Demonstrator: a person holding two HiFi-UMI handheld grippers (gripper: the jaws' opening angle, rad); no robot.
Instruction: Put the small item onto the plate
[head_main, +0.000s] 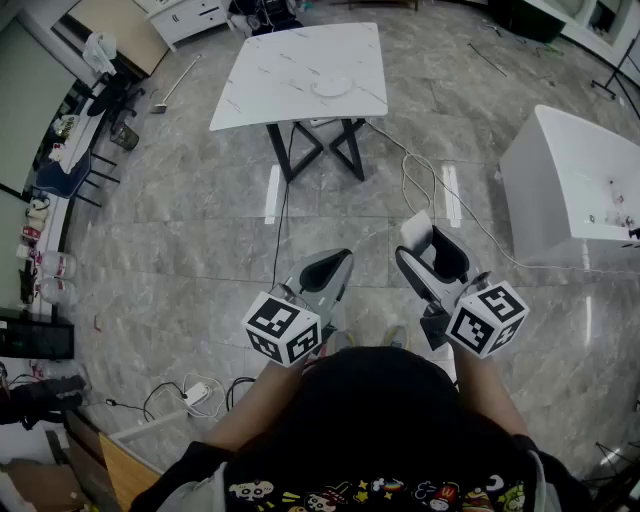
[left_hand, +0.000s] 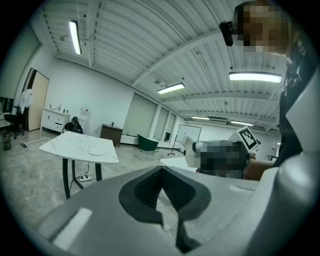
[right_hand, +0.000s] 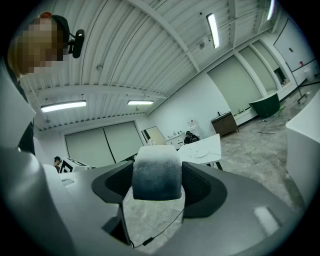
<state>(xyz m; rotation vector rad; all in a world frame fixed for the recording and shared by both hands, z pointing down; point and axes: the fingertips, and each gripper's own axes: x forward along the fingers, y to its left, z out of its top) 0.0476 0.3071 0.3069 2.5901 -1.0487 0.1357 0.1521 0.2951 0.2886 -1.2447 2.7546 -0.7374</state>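
I stand on the floor some way from a white marble table (head_main: 290, 70) that carries a pale round plate (head_main: 332, 87). My right gripper (head_main: 424, 250) is shut on the small item (head_main: 417, 229), a pale frosted block. In the right gripper view the small item (right_hand: 156, 170) fills the gap between the jaws of the right gripper (right_hand: 156, 184), with the table (right_hand: 212, 144) and plate (right_hand: 202, 153) far behind. My left gripper (head_main: 334, 265) is shut with nothing in it. In the left gripper view the left gripper (left_hand: 161, 172) shows its jaws meeting, and the plate (left_hand: 95, 151) lies on the distant table (left_hand: 65, 145).
A large white tub-like unit (head_main: 575, 185) stands at the right. Cables (head_main: 420, 170) trail across the tiled floor from the table. Chairs and clutter (head_main: 85, 130) line the left wall. A power strip (head_main: 197, 393) lies by my feet.
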